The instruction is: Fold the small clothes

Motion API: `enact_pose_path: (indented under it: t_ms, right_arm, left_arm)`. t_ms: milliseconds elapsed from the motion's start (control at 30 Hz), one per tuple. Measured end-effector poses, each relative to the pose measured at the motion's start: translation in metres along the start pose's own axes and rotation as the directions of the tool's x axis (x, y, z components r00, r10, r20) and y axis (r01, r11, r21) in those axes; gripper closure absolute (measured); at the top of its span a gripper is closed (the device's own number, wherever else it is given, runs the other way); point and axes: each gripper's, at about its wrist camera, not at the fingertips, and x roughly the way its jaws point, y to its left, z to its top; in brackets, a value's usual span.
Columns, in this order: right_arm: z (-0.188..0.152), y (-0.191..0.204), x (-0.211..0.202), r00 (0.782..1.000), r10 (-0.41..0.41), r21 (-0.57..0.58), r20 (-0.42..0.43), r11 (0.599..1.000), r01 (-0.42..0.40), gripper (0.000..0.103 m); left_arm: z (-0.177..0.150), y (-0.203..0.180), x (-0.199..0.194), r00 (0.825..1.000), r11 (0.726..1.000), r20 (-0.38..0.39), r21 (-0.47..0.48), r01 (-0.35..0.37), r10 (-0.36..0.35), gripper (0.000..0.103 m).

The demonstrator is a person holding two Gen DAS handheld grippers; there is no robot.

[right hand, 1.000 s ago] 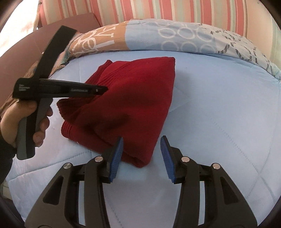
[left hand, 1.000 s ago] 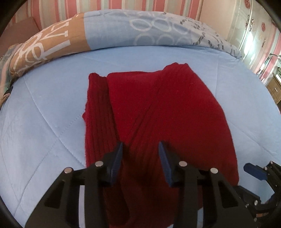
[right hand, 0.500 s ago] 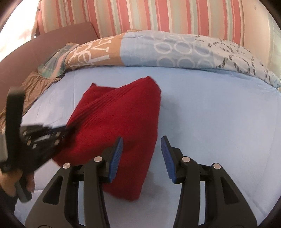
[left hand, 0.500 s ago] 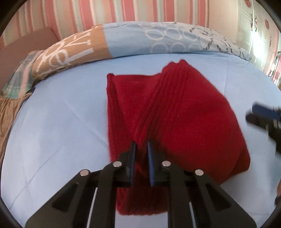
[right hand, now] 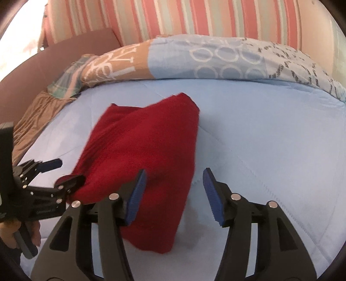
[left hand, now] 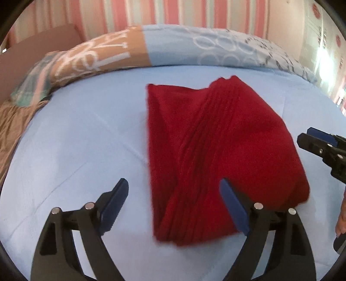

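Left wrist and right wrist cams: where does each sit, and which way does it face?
Left wrist: on the left gripper, looking forward and down along its wide-open fingers at the red garment on the blue bedspread; the right gripper enters at the right edge.
Right wrist: on the right gripper, facing down at the garment's near right edge; its jaws have just opened further, pressing nothing. The left gripper and the hand holding it show at left.
Shared: garment, bedspread, patterned pillow, striped wall.
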Motion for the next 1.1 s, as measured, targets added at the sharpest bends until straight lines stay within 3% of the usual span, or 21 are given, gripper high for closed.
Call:
enact_pose_path:
  t_ms: [200, 400, 633, 733, 800, 867, 1033, 1100]
  right_arm:
    - [-0.012, 0.025, 0.004, 0.999, -0.011, -0.094, -0.049, 0.996, 0.006, 0.046]
    - [-0.032, 0.016, 0.034, 0.985, -0.043, -0.077, -0.168, 0.997, 0.03, 0.042]
    - [-0.031, 0.009, 0.029, 0.99, -0.001, -0.084, -0.143, 0.996, -0.011, 0.037]
    - [-0.02, 0.006, 0.007, 0.997, 0.026, -0.092, -0.071, 0.995, -0.033, 0.021]
    - [-0.011, 0.001, -0.004, 0.999, 0.025, -0.095, -0.026, 0.995, -0.027, 0.015]
    - [-0.004, -0.007, -0.006, 1.0, 0.005, -0.093, -0.018, 0.996, -0.007, 0.015]
    - [-0.001, -0.017, -0.002, 0.999, -0.028, -0.076, -0.021, 0.997, 0.026, 0.015]
    - [-0.004, -0.015, 0.0, 0.999, -0.031, -0.088, -0.027, 0.996, 0.029, 0.015]
  left_arm:
    - [-0.026, -0.007, -0.004, 0.993, 0.993, -0.035, -0.024, -0.114, 0.113, 0.015]
    - [-0.029, 0.002, 0.02, 0.988, 0.992, -0.108, -0.038, -0.117, 0.112, 0.013]
    - [-0.029, 0.009, 0.015, 0.993, 0.996, -0.092, -0.035, -0.083, 0.079, 0.008]
    - [-0.021, 0.012, -0.005, 0.996, 0.998, -0.069, -0.033, -0.056, 0.054, 0.009]
    - [-0.016, 0.019, -0.017, 0.999, 0.998, -0.047, -0.055, -0.015, 0.012, 0.002]
    - [-0.012, 0.026, -0.018, 0.994, 0.992, -0.053, -0.098, 0.085, -0.091, 0.002]
    - [-0.003, 0.029, 0.009, 0.961, 0.957, -0.093, -0.159, 0.245, -0.261, 0.002]
    - [-0.002, 0.027, 0.025, 0.946, 0.948, -0.141, -0.176, 0.265, -0.291, 0.002]
